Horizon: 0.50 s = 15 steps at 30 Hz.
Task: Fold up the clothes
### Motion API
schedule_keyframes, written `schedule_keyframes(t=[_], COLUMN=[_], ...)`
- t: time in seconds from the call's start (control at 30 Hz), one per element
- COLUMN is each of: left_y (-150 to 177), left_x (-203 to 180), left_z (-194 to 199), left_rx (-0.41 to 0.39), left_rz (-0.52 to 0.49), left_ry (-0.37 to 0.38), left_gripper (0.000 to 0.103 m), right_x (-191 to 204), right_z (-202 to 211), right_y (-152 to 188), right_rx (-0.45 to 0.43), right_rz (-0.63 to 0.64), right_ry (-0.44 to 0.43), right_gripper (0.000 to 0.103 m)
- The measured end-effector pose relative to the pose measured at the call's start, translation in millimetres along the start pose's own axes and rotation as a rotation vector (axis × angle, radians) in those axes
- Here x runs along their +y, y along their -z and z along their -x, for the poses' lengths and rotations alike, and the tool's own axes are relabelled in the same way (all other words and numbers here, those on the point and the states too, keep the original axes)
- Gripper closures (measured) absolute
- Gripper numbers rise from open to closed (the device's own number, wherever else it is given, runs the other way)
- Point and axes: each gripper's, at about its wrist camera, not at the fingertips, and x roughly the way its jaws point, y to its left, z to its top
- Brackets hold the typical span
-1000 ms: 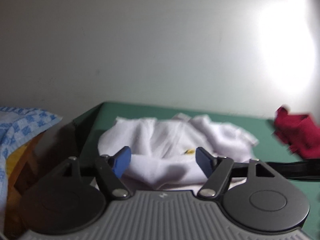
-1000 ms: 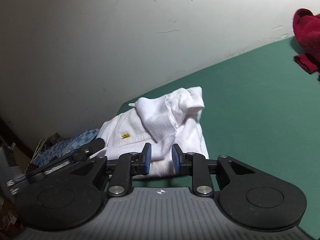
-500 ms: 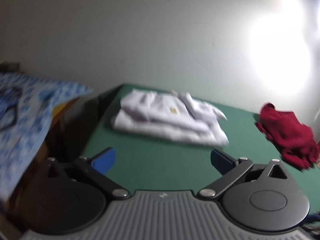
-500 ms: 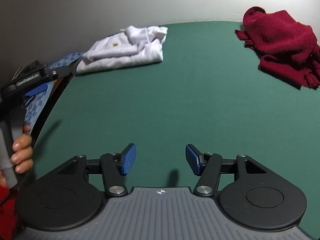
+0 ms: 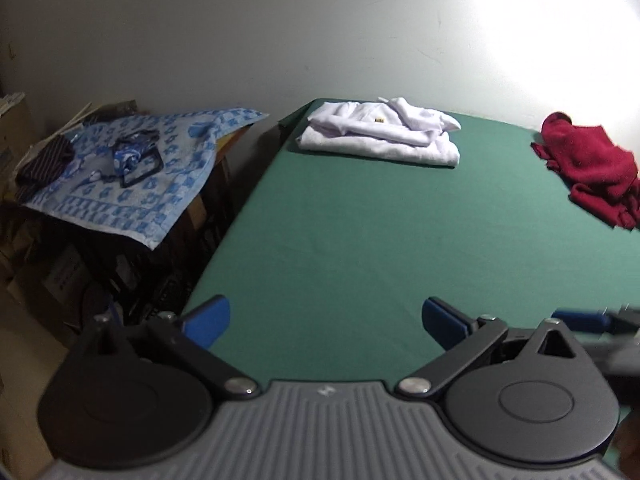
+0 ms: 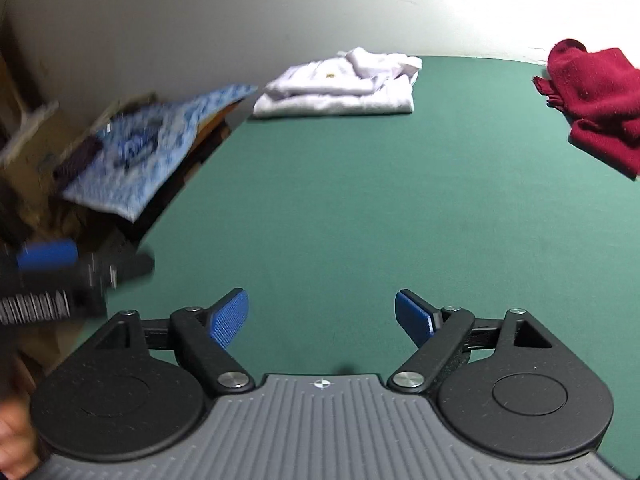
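Left gripper (image 5: 326, 318): blue pads spread wide, nothing between them, held over the near edge of the green table (image 5: 380, 240). Right gripper (image 6: 320, 316): fingers likewise released and empty, above bare green surface; its tip shows blurred at the right edge of the left wrist view.

Folded white garment (image 5: 380, 136) lies at the far left corner of the table, against the wall, small yellow tag facing up; well apart from both grippers. Crumpled red garment (image 5: 588, 168) lies unfolded at the far right.

Off the table's left side: blue-and-white patterned cloth (image 5: 132, 176) draped over clutter, dark items on top.
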Motion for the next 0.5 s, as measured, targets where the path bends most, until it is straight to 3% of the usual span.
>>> schedule_keyframes(t=[0.13, 0.2, 0.33, 0.5], left_y=[-22.9, -33.1, -49.6, -51.6], left_x=[-6.7, -8.9, -4.2, 6.8], left_z=[6.8, 2.1, -13.7, -22.8], left_rx=[-0.031, -0.023, 0.065, 0.060], left_rz=[-0.057, -0.068, -0.071, -0.093], left_ry=[0.005, 0.011, 0.047, 0.037], left_gripper=[0.001, 0.001, 0.001, 0.001], right_x=[11.2, 10.9, 23.2, 47.9], right_z=[2.8, 7.9, 15.9, 8.9], right_y=[-14.1, -24.1, -35.1, -38.3], right_rx=[0.068, 0.039, -0.055, -0.093], right_rz=[0.016, -0.050, -0.113, -0.099], right_ry=[-0.009, 0.008, 0.138, 0.279], right_gripper=[0.019, 0.019, 0.018, 0.018])
